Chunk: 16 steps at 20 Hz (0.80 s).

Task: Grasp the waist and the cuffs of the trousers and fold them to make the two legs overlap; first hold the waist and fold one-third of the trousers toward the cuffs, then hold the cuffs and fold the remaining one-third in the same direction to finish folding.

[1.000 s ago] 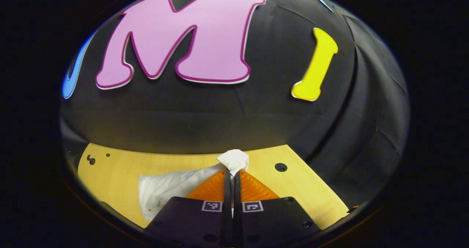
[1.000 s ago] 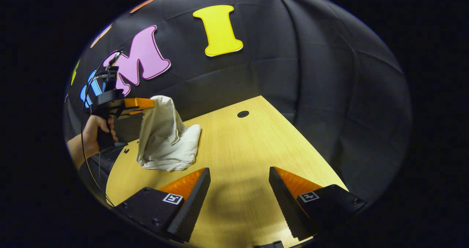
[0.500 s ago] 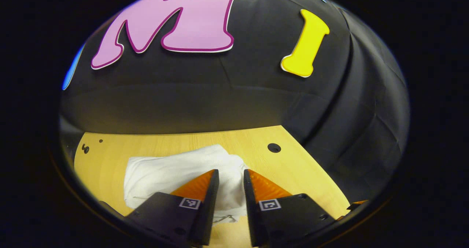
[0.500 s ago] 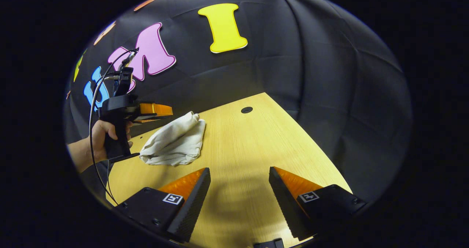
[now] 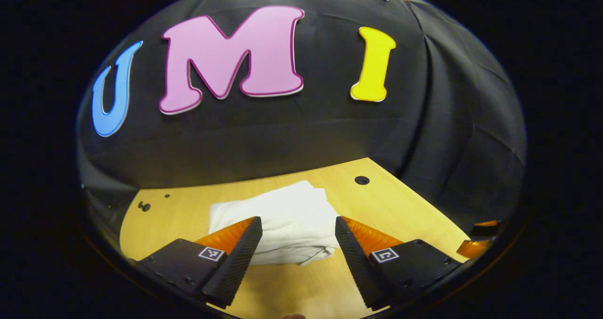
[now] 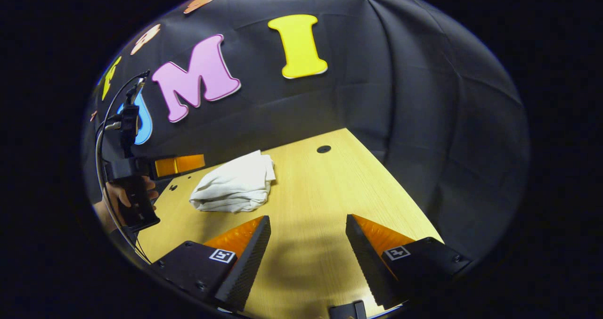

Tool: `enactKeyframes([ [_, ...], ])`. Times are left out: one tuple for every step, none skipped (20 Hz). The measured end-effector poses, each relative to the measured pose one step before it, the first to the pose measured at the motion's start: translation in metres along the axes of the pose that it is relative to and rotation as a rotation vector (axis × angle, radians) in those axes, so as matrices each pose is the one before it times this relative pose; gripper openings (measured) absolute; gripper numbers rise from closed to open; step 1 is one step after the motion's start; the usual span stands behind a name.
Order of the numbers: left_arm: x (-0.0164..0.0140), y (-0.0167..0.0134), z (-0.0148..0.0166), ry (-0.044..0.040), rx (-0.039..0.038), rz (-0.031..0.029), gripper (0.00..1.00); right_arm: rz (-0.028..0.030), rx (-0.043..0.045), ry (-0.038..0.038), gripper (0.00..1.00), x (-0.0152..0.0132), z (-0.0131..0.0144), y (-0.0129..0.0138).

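Folded trousers lie just ahead of the left gripper — nearer than the right gripper; both gape wide, empty.

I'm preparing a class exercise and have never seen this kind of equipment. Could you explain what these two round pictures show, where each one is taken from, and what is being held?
A person holds a two-finger gripper in each hand; a camera rides on each. The left gripper view looks along the left gripper, jaws open, at the folded white cloth trousers lying on the pale wooden table. The right gripper view looks along the right gripper, also open, over bare table. It also shows, farther off, the left gripper and the hand holding it, beside the trousers. Nothing is held by either gripper.
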State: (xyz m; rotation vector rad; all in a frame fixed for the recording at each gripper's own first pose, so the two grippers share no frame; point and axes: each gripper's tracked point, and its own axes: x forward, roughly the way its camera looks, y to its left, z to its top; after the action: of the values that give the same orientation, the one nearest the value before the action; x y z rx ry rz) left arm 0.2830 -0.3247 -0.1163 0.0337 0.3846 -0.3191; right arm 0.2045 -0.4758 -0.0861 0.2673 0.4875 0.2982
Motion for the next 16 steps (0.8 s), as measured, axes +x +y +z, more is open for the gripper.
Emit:
enactKeyframes([
  [-0.01928, 0.00553, 0.00149, -0.01505, -0.00277, 0.01133, 0.97, 0.00543, -0.02411, -0.02137, 0.98, -0.00882, 0.00577, 0.00407],
  [-0.02077, 0.00606, 0.00133, -0.00844, -0.01018, 0.01025, 0.97, 0.00468, -0.02429, -0.02586, 0.98, -0.00877, 0.00753, 0.00531],
  [-0.02200, 0.00453, 0.00392, -0.02272, -0.01112, 0.00065, 0.97, 0.00417, -0.02518, -0.02447, 0.98, -0.00883, 0.00696, 0.00579],
  [-0.02105, 0.00450, 0.00720, -0.03155, -0.00529, -0.00114, 0.97, 0.00347, -0.02638, -0.02086, 0.98, -0.00890, 0.00673, 0.00648],
  [-0.01896, 0.00594, 0.00640, -0.02839, 0.00023, 0.00482, 0.97, 0.00460, -0.02776, -0.02366, 0.98, -0.01058, 0.00697, 0.00735],
  [-0.01802, 0.00704, 0.00230, -0.01968, -0.00125, 0.00941, 0.97, 0.00147, -0.02764, -0.02366, 0.98, -0.01141, 0.00733, 0.00768],
  [-0.01907, 0.00604, 0.00186, -0.01268, -0.00473, 0.00819, 0.97, 0.00360, -0.02246, -0.01896, 0.98, -0.01214, 0.00618, 0.00819],
  [-0.01989, 0.00599, 0.00190, -0.01400, -0.01384, 0.01019, 0.97, 0.00040, -0.01376, -0.01615, 0.98, -0.01286, 0.00535, 0.00769],
  [-0.01731, 0.00427, 0.00223, -0.01318, -0.02075, 0.00634, 0.97, 0.00518, -0.00827, -0.01379, 0.98, -0.01123, 0.00394, 0.00982],
  [-0.01741, 0.00374, 0.00261, -0.01541, -0.02148, 0.00690, 0.97, 0.00418, -0.00953, -0.01159, 0.98, -0.01203, 0.00300, 0.01042],
  [-0.01676, 0.00530, 0.00135, -0.01720, -0.01504, 0.01440, 0.97, -0.00077, -0.01130, -0.00732, 0.98, -0.01290, 0.00196, 0.00850],
  [-0.01518, 0.00600, 0.00141, -0.01335, -0.00809, 0.01645, 0.97, -0.00202, -0.00401, -0.00389, 0.98, -0.01219, 0.00020, 0.00783],
  [-0.01819, 0.00602, 0.00039, -0.01447, -0.00259, 0.01402, 0.97, 0.00255, 0.00713, -0.00258, 0.98, -0.01305, 0.00001, 0.01021],
  [-0.01667, 0.00657, 0.00032, -0.01683, 0.00229, 0.02196, 0.97, 0.00484, 0.01172, 0.00073, 0.98, -0.01340, -0.00107, 0.01087],
  [-0.01555, 0.00823, 0.00092, -0.02087, 0.00632, 0.02335, 0.97, 0.00418, 0.00464, -0.00128, 0.98, -0.01133, -0.00214, 0.00919],
  [-0.00661, 0.00793, 0.00422, -0.01424, 0.01074, 0.01773, 0.97, 0.00040, -0.00389, -0.00526, 0.98, -0.00927, -0.00136, 0.00685],
])
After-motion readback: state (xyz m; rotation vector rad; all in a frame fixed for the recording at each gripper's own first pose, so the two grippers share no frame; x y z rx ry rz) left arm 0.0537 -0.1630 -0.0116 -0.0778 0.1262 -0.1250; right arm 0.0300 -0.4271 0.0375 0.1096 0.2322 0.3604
